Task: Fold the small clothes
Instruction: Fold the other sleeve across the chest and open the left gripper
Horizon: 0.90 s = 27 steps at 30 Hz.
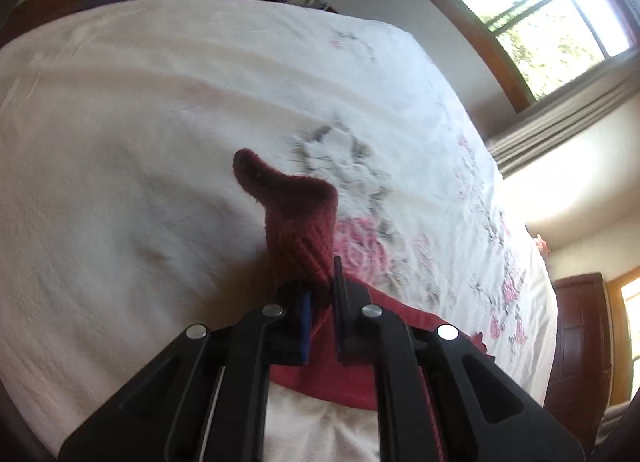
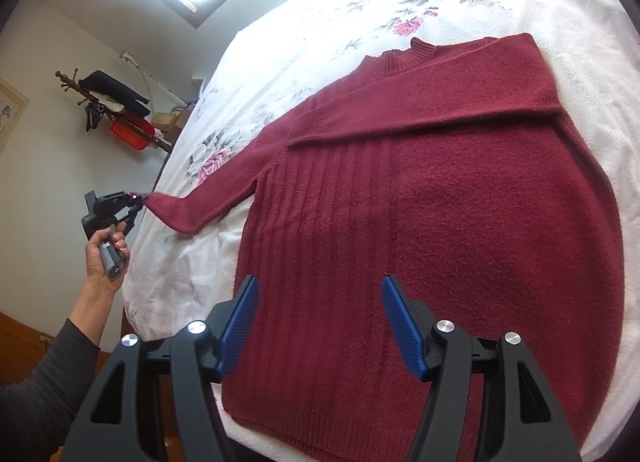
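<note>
A dark red knitted sweater (image 2: 460, 202) lies flat on the bed, collar at the far end. Its right sleeve is folded across the chest. The other sleeve (image 2: 208, 198) is stretched out to the left, off the bed's edge, and my left gripper (image 2: 138, 198) is shut on its cuff. In the left wrist view the cuff (image 1: 296, 214) stands up from between the closed fingers of my left gripper (image 1: 322, 290). My right gripper (image 2: 320, 302) hovers open over the sweater's lower body with nothing between its blue pads (image 2: 240, 318).
The bed carries a white quilt (image 2: 360, 14) with pink flower prints. A person's hand (image 2: 102, 258) and dark sleeve hold the left gripper beside the bed. A coat rack (image 2: 112, 106) with clothes stands by the wall. A window (image 1: 540, 18) and a wooden cabinet (image 1: 580, 338) lie beyond the bed.
</note>
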Available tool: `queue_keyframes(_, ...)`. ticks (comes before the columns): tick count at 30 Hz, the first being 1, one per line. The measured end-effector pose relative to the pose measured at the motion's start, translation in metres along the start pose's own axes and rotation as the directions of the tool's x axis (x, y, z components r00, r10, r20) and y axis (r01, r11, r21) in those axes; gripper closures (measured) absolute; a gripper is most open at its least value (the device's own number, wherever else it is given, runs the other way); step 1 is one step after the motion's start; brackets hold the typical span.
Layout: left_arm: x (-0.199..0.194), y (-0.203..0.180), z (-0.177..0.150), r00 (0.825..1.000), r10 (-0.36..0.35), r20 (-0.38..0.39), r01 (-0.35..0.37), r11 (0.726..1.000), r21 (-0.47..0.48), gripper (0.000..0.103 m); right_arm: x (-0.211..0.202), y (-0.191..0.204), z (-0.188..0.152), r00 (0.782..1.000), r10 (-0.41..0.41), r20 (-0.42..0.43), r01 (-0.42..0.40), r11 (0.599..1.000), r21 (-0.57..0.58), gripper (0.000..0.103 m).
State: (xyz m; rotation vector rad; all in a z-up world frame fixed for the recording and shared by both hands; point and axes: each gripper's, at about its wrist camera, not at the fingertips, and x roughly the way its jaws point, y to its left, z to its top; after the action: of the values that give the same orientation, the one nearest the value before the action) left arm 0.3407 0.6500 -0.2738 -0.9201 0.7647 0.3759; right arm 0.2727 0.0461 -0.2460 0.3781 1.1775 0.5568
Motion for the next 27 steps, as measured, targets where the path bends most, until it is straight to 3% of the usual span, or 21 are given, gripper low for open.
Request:
queue_keyframes(7, 0.026, -0.13, -0.041, 0.992, -0.106, -0.072, 0.12, 0.968, 0.22, 0.097, -0.007, -0.005, 0.017, 1.0, 0.003, 0.013, -0.003, 1.0, 0.005, 0.034)
queue_keyframes(13, 0.081, -0.191, -0.113, 0.979, -0.097, -0.177, 0.157, 0.916, 0.368, 0.097, 0.01, -0.024, 0.033, 0.999, 0.015, -0.041, -0.013, 0.999, 0.038, 0.033)
queue_keyframes(19, 0.149, -0.214, -0.187, 0.957, -0.033, -0.288, 0.174, 0.86, 0.479, 0.097, 0.039, -0.04, 0.061, 0.995, 0.036, -0.091, -0.029, 0.996, 0.079, 0.033)
queue_keyframes(23, 0.178, -0.213, -0.219, 0.945, 0.006, -0.328, 0.179, 0.829, 0.531, 0.097, 0.066, -0.045, 0.095, 0.987, 0.09, -0.134, -0.075, 0.991, 0.107, 0.032)
queue_keyframes(26, 0.185, -0.212, -0.228, 0.93, 0.001, -0.367, 0.211, 0.818, 0.535, 0.085, 0.091, -0.045, 0.126, 0.973, 0.159, -0.167, -0.136, 0.981, 0.142, 0.032)
queue_keyframes(27, 0.182, -0.21, -0.227, 0.926, -0.018, -0.376, 0.228, 0.821, 0.523, 0.076, 0.1, -0.044, 0.137, 0.968, 0.184, -0.172, -0.158, 0.975, 0.155, 0.033)
